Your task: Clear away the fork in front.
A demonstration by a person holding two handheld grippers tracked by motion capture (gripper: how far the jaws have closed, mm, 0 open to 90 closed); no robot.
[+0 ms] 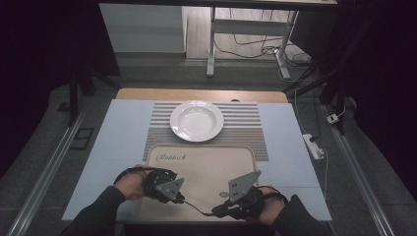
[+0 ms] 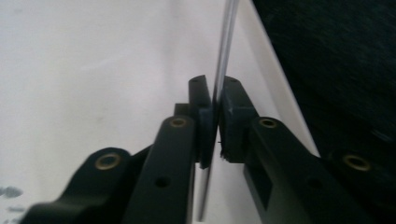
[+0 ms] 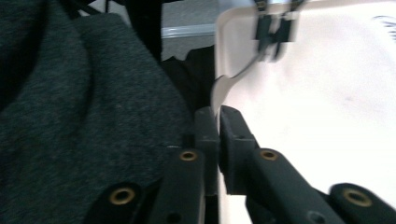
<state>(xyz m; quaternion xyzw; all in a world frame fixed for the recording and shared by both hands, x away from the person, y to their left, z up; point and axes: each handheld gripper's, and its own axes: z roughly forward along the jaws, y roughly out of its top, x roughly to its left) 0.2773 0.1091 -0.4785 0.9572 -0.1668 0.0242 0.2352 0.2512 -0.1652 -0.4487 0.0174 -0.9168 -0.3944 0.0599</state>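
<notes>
Gripping the tray (image 1: 196, 162) edge, both hand-held grippers: left hand-held gripper (image 1: 167, 189), right hand-held gripper (image 1: 231, 204).

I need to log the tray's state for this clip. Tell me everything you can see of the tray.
The tray is a cream, plastic-looking board with rounded corners, a low raised rim and dark script lettering near its far left corner. It lies on the table's near edge, its far end over a striped mat, just short of the white plate. Nothing rests on it. The left gripper and right gripper are each shut on its near rim, one near each corner.
</notes>
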